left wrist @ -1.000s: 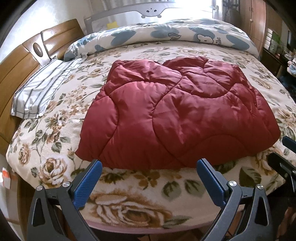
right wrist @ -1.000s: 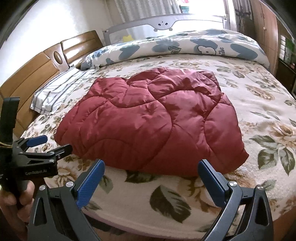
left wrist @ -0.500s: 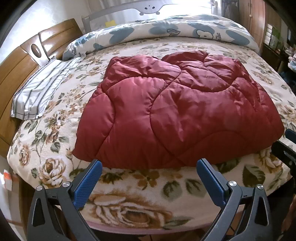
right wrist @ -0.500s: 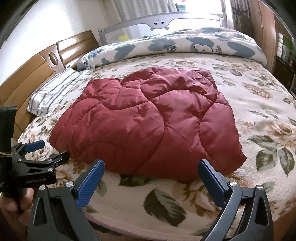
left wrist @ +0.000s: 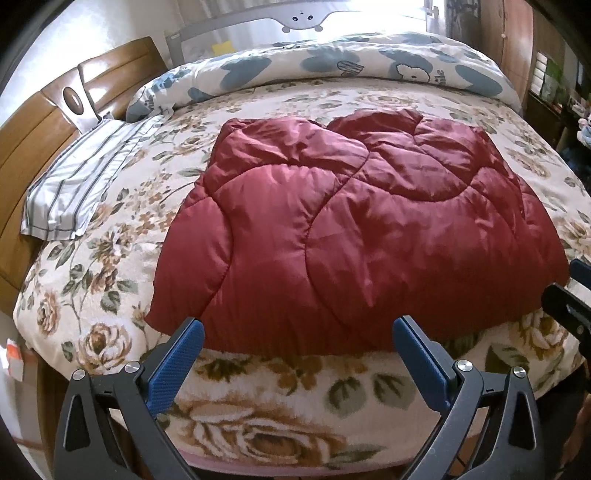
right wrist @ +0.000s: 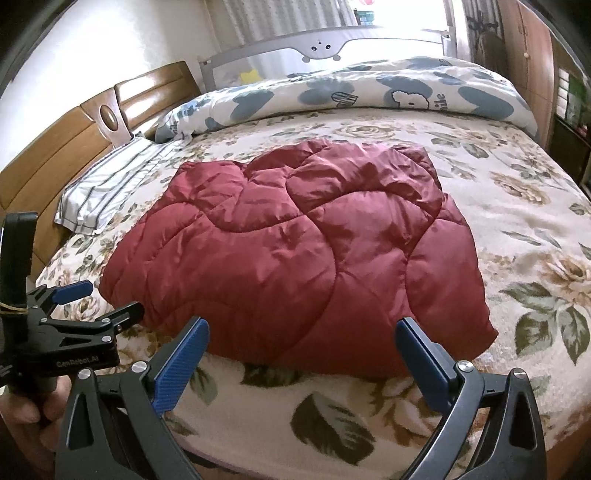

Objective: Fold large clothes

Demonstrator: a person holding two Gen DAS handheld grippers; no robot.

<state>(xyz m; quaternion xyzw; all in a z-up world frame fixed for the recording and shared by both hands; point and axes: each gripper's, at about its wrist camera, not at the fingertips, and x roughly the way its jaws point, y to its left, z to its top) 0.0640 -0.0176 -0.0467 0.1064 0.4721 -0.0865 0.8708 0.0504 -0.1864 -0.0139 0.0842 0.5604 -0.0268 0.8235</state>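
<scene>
A dark red quilted padded garment (left wrist: 354,232) lies folded into a broad puffy slab on the floral bed (left wrist: 280,406); in the right wrist view the garment (right wrist: 295,258) fills the middle. My left gripper (left wrist: 299,332) is open, its blue pads wide apart just short of the garment's near edge. My right gripper (right wrist: 303,332) is open too, above the bed's front edge before the garment's near right part. Neither touches the cloth. In the right wrist view the left gripper (right wrist: 96,299) shows at the far left, held by a hand (right wrist: 29,402).
A striped pillow (left wrist: 85,184) lies at the left by the wooden headboard (left wrist: 33,140). A blue-and-white duvet (left wrist: 332,70) is bunched along the far side below a grey bed rail (left wrist: 299,14). A wooden wardrobe (right wrist: 532,55) stands at the right.
Both grippers have moved a little closer to the garment's near edge and stayed open. The garment has not moved.
</scene>
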